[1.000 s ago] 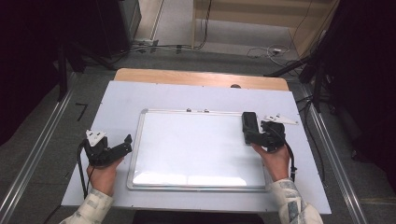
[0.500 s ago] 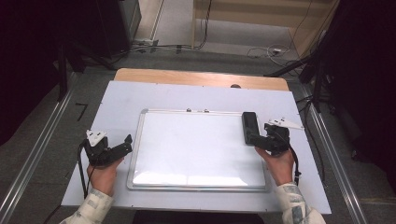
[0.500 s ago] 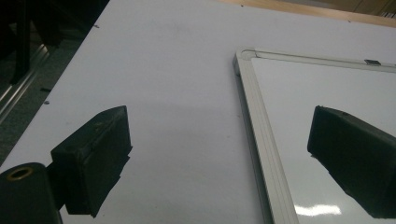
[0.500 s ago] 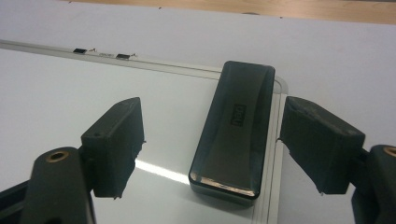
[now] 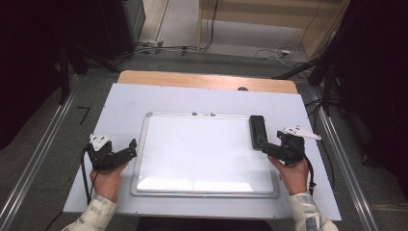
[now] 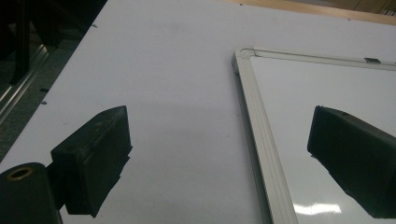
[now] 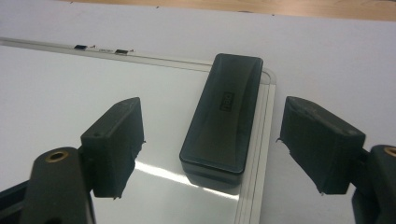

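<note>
Surface: white table [image 5: 120,103], whiteboard [image 5: 202,154] flat at centre.
Left gripper [image 5: 131,147]: jaws spread, straddling the board's left frame, likely to steady it.
Eraser [image 5: 258,131]: lying on the board's far right edge.
Right gripper [image 5: 267,148]: jaws spread just short of eraser, lined up to grab.

A white tabletop [image 5: 192,98] carried everything, with a bare wooden strip [image 5: 207,81] along its far edge. Beyond that strip, cables [image 5: 269,52] lay on the grey floor [image 5: 240,33], and metal rails [image 5: 36,159] flanked the tabletop.
</note>
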Motion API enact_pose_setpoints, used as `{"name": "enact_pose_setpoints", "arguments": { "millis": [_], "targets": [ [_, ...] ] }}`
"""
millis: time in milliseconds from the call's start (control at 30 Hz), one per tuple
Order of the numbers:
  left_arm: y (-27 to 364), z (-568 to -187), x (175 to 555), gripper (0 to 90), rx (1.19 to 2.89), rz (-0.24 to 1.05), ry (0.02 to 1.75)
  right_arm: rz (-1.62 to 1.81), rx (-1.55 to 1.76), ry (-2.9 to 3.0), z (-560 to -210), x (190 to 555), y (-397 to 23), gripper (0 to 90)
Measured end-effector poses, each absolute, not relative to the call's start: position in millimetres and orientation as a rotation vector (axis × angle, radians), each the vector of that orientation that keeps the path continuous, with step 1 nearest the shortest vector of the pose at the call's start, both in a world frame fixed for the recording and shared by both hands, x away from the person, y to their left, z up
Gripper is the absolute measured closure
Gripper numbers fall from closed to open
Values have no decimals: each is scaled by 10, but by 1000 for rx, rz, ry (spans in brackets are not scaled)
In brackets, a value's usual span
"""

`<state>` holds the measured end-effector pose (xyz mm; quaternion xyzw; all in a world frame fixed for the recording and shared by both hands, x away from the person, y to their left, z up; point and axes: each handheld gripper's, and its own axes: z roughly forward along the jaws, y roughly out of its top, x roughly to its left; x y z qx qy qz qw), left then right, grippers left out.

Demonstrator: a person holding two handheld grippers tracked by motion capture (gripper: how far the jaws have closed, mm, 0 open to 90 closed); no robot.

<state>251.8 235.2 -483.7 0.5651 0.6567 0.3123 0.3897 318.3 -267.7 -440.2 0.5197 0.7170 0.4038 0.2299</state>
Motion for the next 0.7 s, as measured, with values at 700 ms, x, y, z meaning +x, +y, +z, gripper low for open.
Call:
{"name": "enact_pose_setpoints", "arguments": {
  "millis": [700],
  "targets": [
    [2346, -4830, 2513, 66, 1434, 795, 1669, 1091, 1439, 1956, -4408, 2985, -2956, 200]
  ]
}}
